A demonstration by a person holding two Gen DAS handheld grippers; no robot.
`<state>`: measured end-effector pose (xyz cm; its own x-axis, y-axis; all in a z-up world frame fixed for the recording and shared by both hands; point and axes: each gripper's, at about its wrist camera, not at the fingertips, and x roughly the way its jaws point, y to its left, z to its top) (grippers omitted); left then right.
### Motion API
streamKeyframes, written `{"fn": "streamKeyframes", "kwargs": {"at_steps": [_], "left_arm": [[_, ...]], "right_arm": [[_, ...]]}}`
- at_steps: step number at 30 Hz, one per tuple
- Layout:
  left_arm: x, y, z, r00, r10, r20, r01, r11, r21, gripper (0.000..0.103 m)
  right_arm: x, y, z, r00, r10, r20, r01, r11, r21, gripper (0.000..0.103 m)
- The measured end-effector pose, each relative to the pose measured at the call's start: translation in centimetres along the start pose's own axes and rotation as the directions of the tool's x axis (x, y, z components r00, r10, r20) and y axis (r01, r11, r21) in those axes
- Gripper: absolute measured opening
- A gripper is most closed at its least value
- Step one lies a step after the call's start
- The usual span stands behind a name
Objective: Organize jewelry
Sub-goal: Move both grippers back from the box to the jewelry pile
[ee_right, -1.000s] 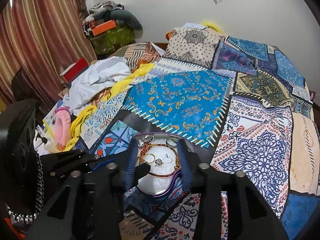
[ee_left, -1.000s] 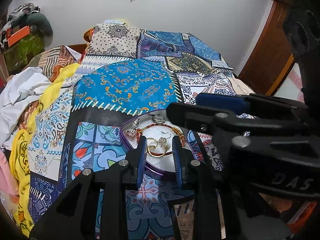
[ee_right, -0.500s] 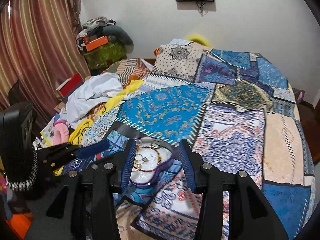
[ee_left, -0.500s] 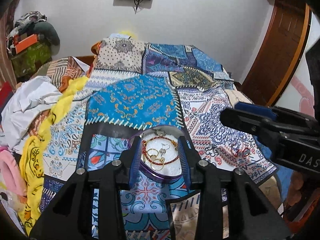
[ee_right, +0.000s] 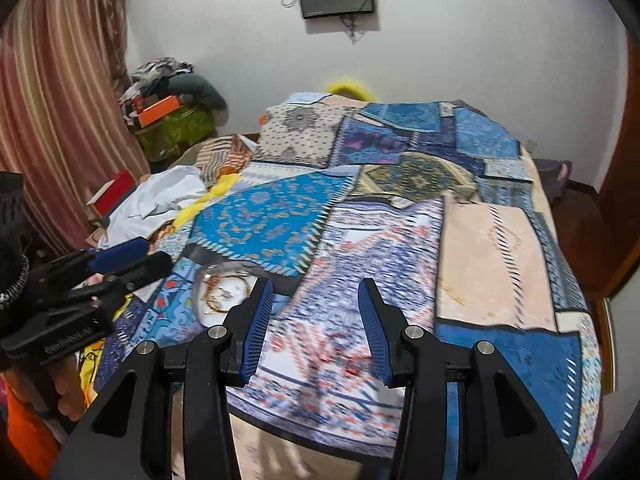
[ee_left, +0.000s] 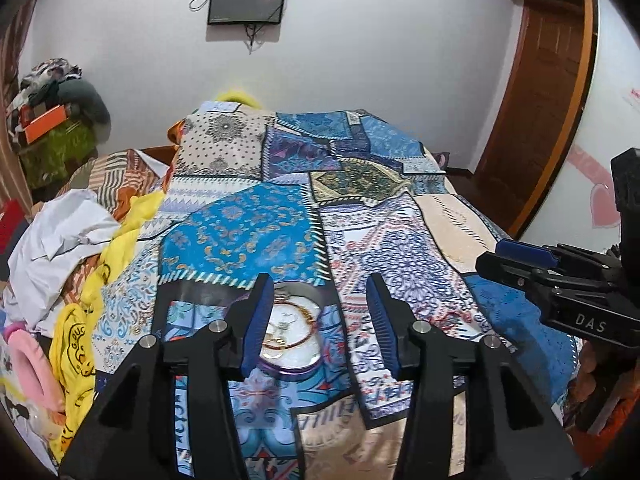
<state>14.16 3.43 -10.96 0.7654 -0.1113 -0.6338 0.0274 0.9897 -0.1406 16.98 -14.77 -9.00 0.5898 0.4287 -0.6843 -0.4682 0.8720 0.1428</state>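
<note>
Two grippers over a bed, both held above the patchwork bedspread [ee_left: 400, 240], nothing clamped in either. Left gripper [ee_left: 320, 316] has its blue-padded fingers spread apart; the gap frames the near part of the bedspread. Jewelry tray [ee_left: 294, 362], round with a purple rim, lies flat on the bedspread at about 6 o'clock in the left wrist view, partly hidden behind the left finger pad [ee_left: 256, 328]. On the tray: a red-gold bangle [ee_left: 308, 330] and a few small gold and silver pieces, too small to tell what each is. Right gripper [ee_right: 316, 320] also has fingers apart, pointing at the bedspread well to the right of the tray. In the right wrist view the tray [ee_right: 212, 312] sits at about 8 o'clock, blurred, just beyond the left finger tip. Right gripper shows at 3 o'clock in the left wrist view; left gripper shows at 9 o'clock in the right wrist view. Pile of white and yellow clothes [ee_left: 68, 240] at 9 o'clock on the bed edge. Wall screen [ee_left: 247, 0] at 12 o'clock. Wooden door [ee_left: 536, 120] at 2 o'clock. Striped curtain [ee_right: 56, 120] at 10 o'clock in the right wrist view.
</note>
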Motion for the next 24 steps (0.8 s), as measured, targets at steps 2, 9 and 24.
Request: {"fn": "streamKeyframes", "kwargs": {"at_steps": [2,9,24], "left_arm": [[0.3,-0.9,0.0,1.000,-0.010,-0.009,0.010,1.000,0.010,0.048],[2.5,-4.1,-0.5,0.997,-0.050,-0.065,0.054,0.997,0.053,0.049],[9.2,-8.2,-3.6,0.963,-0.092,-0.252,0.121,0.987,0.104,0.049]], "right_arm": [[-0.4,-1.1,-0.3,1.000,-0.019,-0.002,0.019,1.000,0.012,0.041],[-0.8,-4.2,-2.3,0.997,-0.059,-0.043,0.061,0.998,0.036,0.041],[1.7,-7.6,-5.7,0.984,-0.046,-0.171,0.060,0.995,0.076,0.041]]}}
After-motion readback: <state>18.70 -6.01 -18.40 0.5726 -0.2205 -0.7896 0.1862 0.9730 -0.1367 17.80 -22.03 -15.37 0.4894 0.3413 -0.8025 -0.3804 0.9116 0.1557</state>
